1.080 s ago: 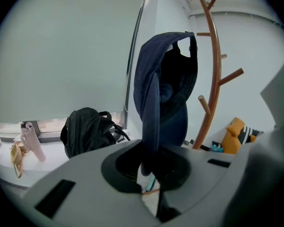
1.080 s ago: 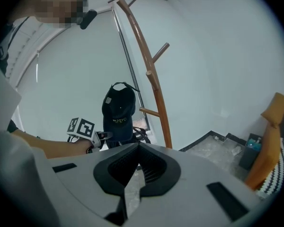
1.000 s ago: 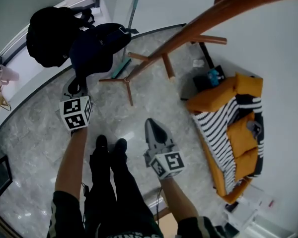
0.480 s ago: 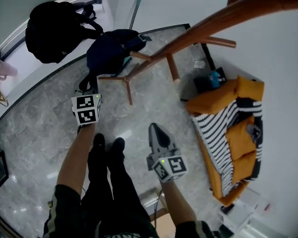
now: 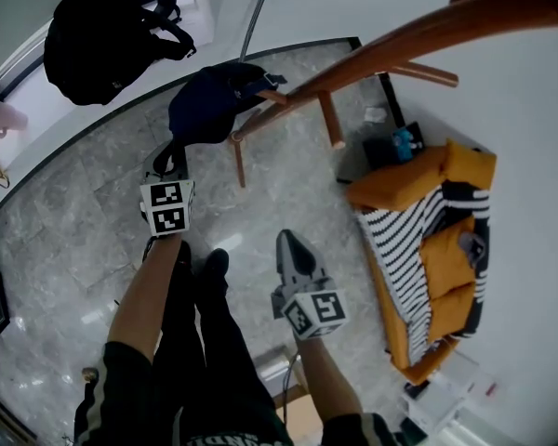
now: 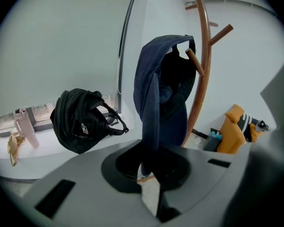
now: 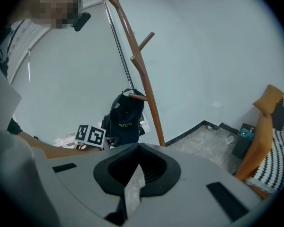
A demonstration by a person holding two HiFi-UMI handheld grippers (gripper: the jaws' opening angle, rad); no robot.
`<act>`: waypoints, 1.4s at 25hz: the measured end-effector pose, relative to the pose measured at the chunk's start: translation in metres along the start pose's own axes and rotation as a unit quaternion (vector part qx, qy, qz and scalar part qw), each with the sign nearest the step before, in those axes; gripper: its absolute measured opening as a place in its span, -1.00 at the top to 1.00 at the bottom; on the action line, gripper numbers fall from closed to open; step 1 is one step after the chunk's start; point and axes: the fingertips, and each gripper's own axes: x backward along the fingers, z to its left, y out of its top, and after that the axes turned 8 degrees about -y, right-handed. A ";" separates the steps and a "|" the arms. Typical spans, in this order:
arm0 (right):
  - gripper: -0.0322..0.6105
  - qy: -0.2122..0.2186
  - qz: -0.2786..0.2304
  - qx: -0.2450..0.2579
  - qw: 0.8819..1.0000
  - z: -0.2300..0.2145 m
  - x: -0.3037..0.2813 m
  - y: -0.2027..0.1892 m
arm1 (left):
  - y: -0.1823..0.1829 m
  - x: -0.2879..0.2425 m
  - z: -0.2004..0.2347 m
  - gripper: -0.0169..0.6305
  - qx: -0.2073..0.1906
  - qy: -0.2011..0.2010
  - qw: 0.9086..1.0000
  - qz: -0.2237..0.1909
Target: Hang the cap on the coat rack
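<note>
The navy cap (image 6: 154, 79) is gripped in the left gripper's (image 6: 149, 171) jaws and laid over a coat rack peg (image 6: 194, 61); the right gripper's (image 7: 132, 186) jaws are closed, empty.

Bright, even daylight with soft shadows. Pale sheen on floor (image 5: 74, 221) left of coat rack (image 5: 400, 31). Gripper views: heavy fisheye, dark vignetted corners, soft near foreground.

No text is legible. The cap (image 7: 126, 117) bears small pale lettering on its front, too small to read. The backpack (image 6: 80, 122) carries a small unreadable tag. The marker cubes (image 5: 167, 207) show black-and-white square codes only.
</note>
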 end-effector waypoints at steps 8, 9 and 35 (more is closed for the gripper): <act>0.90 -0.002 0.007 -0.012 1.000 0.001 0.000 -0.010 | -0.028 0.003 -0.017 0.90 0.007 -0.007 1.000 0.013; 0.90 -0.001 0.008 -0.011 1.000 0.001 0.000 -0.011 | -0.030 0.004 -0.019 0.90 0.007 -0.006 1.000 0.013; 0.90 -0.007 0.014 -0.028 0.999 0.016 0.020 -0.029 | -0.075 0.032 -0.043 0.55 0.023 -0.083 0.993 0.078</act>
